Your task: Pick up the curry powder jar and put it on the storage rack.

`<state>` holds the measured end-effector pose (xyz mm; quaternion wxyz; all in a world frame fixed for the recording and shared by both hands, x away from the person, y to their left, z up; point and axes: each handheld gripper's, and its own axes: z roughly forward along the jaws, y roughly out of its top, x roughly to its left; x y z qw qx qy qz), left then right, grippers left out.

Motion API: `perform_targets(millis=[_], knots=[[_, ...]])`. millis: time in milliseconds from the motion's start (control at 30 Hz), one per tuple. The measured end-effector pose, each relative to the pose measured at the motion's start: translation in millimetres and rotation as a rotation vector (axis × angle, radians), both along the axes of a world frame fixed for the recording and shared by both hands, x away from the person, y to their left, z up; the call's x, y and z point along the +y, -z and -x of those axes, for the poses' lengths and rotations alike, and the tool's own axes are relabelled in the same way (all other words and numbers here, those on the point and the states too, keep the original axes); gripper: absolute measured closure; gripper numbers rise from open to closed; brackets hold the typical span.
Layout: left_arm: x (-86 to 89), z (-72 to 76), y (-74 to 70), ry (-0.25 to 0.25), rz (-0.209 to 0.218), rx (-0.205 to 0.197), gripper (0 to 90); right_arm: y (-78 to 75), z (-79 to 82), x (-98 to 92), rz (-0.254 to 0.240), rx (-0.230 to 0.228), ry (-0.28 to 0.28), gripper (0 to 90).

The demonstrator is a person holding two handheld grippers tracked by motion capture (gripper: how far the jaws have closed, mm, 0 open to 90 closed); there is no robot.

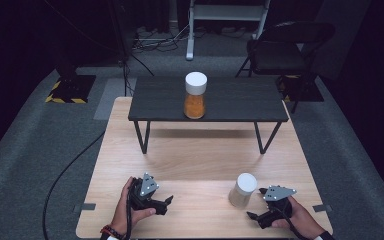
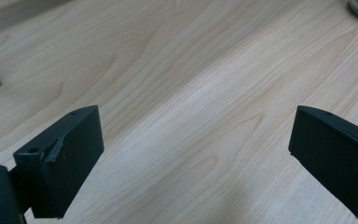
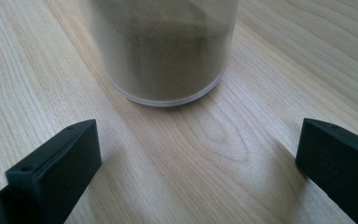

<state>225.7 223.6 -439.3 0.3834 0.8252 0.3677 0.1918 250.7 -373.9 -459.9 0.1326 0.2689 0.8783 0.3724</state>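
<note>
Right tool near right, jaws apart, facing pale jar | left tool apart, idle on counter | grasp not yet made, everything left

Count: 2 jars, one with beige powder on the wooden table, one with orange powder on the small black table. 2 grippers: left, right. 1 chair.
</note>
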Motion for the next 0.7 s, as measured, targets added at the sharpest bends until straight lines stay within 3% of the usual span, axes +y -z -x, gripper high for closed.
perform_targets(millis=[700], knots=[[-9.4,-9.9,7.8,-0.002,-0.081,0.052,3.2,0.0,0.0,0.0,0.0,0.0,0.0,0.0]])
